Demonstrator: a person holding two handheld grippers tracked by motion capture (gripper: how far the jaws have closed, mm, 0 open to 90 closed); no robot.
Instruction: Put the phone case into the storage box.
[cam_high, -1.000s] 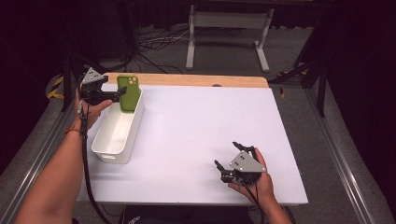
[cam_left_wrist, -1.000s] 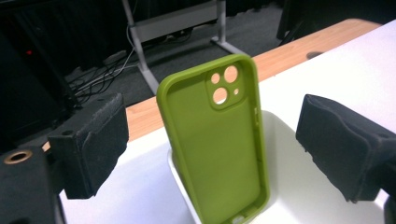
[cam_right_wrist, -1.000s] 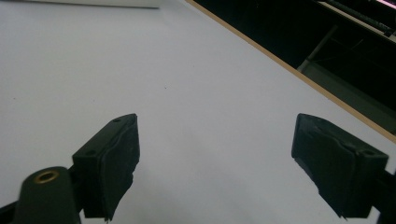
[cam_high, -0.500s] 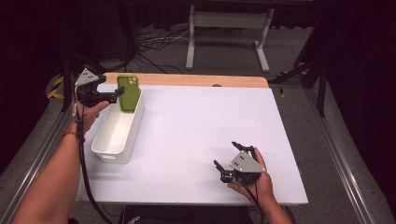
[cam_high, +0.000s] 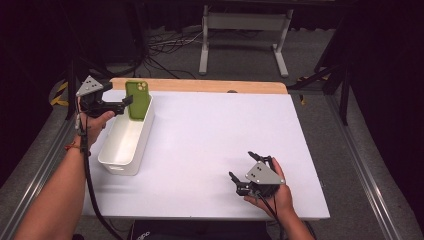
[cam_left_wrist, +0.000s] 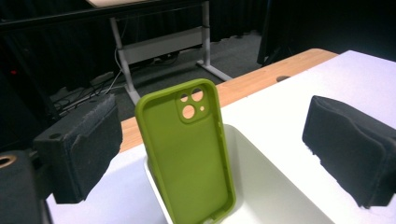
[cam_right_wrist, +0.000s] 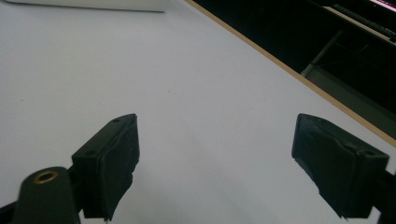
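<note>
- The left tool hovered at about ten o'clock on the white worktop, its jaws spread wide and released, with nothing between them touching either pad.
- In the left gripper view the left tool's two black pads flanked a green phone case with clear gaps on both sides; the high view could not show those gaps, since there the jaw tips seemed to meet the case's edge.
- The green phone case stood nearly upright, leaning against the far end wall of a white bin, its long axis running up and down, camera cut-out at the top, hollow inner side facing the left tool.
- The white bin lay lengthwise from seven to twelve o'clock along the worktop's left edge.
- The right tool rested low at five o'clock on the worktop, held in the person's right hand, jaws likewise spread and released.
- The right gripper view showed bare white worktop between its pads and the wooden strip along the far edge.
- No writing or brand could be read anywhere.
</note>
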